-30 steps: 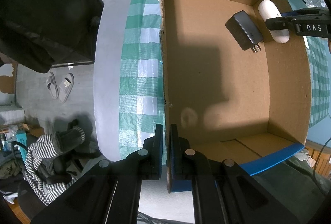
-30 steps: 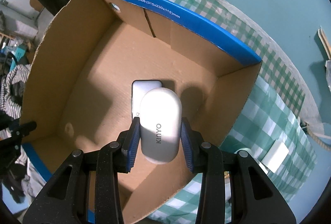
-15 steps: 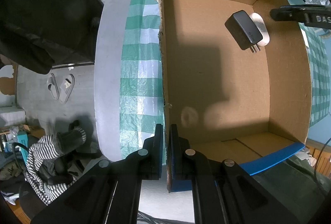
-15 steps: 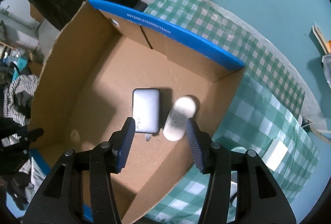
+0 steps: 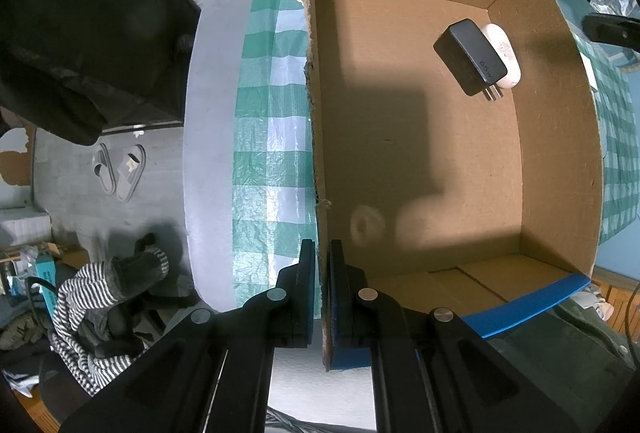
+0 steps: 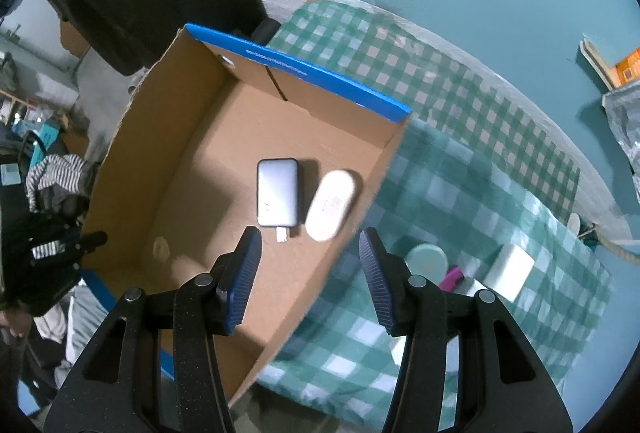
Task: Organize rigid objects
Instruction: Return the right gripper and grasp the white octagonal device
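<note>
Green-and-white checked cloth [image 6: 472, 169] covers the table where we work, with a teal wall behind it. Our left gripper [image 5: 322, 273] is clamped on the near side wall of the cardboard box [image 5: 560, 161], one finger outside and one inside the panel. Our right gripper [image 6: 310, 269] hangs above the box's right edge with its blue-padded fingers [image 6: 244, 269] spread wide and nothing between them. Below it, on the box floor near the far right corner, the black charger [image 6: 278, 193] lies flat with its prongs pointing toward us, and the white oval case [image 6: 330, 205] lies just beside it on the right, close to the box wall; from the left wrist view the charger [image 5: 472, 55] partly overlaps the case [image 5: 502, 55]. Outside the box, on the cloth to the right, we see a pale round lid [image 6: 426, 261], a pink item [image 6: 452, 277] and a white block [image 6: 512, 271].
</note>
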A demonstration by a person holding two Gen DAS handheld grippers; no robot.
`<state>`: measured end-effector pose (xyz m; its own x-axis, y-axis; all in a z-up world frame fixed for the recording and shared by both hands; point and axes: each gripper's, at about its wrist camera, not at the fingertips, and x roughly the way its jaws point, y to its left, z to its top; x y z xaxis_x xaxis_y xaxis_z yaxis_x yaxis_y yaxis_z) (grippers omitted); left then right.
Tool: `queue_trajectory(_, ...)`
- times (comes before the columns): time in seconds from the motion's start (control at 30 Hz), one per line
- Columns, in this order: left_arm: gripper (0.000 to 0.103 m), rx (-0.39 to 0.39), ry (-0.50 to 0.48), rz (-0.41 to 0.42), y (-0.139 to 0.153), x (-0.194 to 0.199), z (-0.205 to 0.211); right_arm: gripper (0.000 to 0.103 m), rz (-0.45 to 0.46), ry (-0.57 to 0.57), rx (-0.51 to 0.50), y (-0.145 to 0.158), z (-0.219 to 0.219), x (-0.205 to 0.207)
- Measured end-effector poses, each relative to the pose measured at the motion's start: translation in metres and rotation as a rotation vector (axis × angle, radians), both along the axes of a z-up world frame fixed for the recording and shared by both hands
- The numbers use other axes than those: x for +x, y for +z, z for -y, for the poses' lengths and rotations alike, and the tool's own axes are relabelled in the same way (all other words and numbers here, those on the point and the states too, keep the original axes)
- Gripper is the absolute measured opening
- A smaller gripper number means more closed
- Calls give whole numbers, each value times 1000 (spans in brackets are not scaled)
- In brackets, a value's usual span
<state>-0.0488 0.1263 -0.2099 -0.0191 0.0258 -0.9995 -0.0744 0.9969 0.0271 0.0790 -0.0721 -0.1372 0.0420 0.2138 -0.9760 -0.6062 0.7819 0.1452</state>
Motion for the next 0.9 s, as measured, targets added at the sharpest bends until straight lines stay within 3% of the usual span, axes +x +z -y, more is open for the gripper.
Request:
queue_trajectory(0.4,6,2,-1,1,2,0,-2,51,-7,-100,0,13,56,-7)
queue_trajectory(0.9,6,5,-2,-7,3,2,0,51,-127,-305,-46,-34,149,-11)
